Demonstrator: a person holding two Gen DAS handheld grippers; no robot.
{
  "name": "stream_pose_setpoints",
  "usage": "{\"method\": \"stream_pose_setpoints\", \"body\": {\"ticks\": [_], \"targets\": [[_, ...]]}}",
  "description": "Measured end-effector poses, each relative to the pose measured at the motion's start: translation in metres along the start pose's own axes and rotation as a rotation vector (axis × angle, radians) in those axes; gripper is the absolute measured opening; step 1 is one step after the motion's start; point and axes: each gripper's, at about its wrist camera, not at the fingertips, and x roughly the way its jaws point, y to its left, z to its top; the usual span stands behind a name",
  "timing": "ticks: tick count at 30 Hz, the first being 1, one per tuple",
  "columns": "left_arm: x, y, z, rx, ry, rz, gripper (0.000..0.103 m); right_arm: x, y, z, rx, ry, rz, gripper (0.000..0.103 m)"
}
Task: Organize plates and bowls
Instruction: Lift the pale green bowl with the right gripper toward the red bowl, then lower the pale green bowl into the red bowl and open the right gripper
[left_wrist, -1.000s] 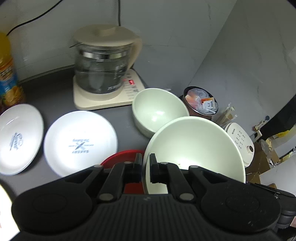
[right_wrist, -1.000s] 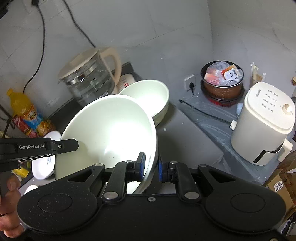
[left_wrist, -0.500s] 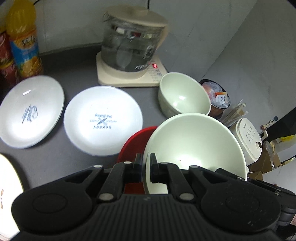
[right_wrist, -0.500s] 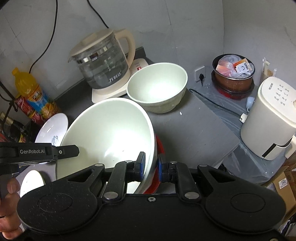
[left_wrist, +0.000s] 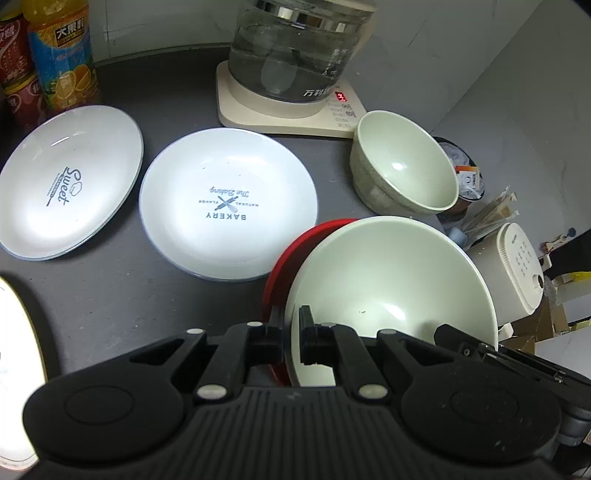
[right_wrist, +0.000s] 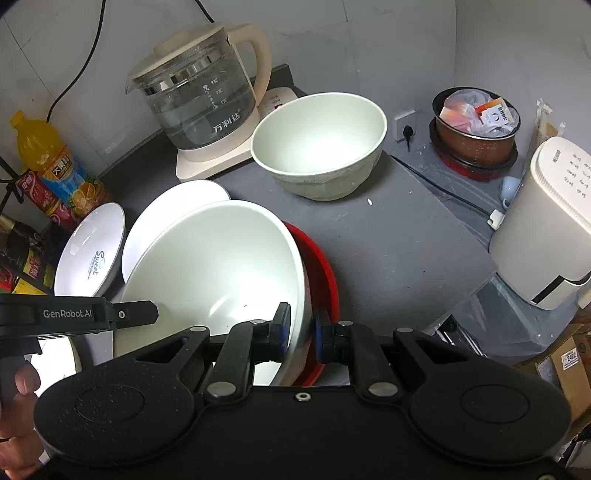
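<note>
left gripper (left_wrist: 291, 339): jaws nearly together, clamped on the near rim of the large pale green bowl (left_wrist: 388, 280), one pad inside the rim and one outside. right gripper (right_wrist: 301, 332): jaws likewise narrowed onto the opposite side of the same bowl's rim, blue-edged pad on the inner face, other pad on the outer wall. the bowl is thus gripped from both sides and sits tilted over a red plate (left_wrist: 291, 254); whether its base touches the red plate cannot be told. the red plate lies on the grey bench (left_wrist: 110, 288), showing past the bowl on both views. a smaller pale green bowl (left_wrist: 402, 166) stands upright on the bench beyond the held one, apart from it and just beside the kettle base. a white plate printed "bakery" (left_wrist: 229, 201) lies flat to the left of the red plate, its edge very close to it; a second white plate printed "sweet" (left_wrist: 66, 181) lies further left, apart from the first. part of another bright white dish (left_wrist: 14, 350) shows at the left edge of the left wrist view. a glass kettle (right_wrist: 199, 88) on a cream base stands at the back by the wall, an orange drink bottle (right_wrist: 48, 166) at the far left, and a white appliance (right_wrist: 550, 221) at the right on a lower surface.
</note>
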Motion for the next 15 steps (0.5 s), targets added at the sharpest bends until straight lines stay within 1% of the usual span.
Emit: {"method": "stream_pose_setpoints", "body": {"ticks": [7, 9, 11, 15], "targets": [[0.001, 0.002, 0.005, -0.008, 0.015, -0.002, 0.006, 0.011, 0.001, 0.006, 0.005, 0.012, -0.006, 0.011], [0.000, 0.004, 0.006, -0.013, 0.024, -0.004, 0.009, 0.013, 0.002, 0.007, 0.002, 0.011, -0.011, 0.011], [-0.001, 0.005, 0.007, -0.017, 0.031, -0.006, 0.009, 0.014, 0.003, 0.008, 0.002, 0.010, -0.017, 0.011], [-0.011, 0.009, 0.011, -0.019, -0.010, 0.020, 0.011, 0.016, 0.005, 0.008, 0.001, 0.003, -0.031, 0.011]]}}
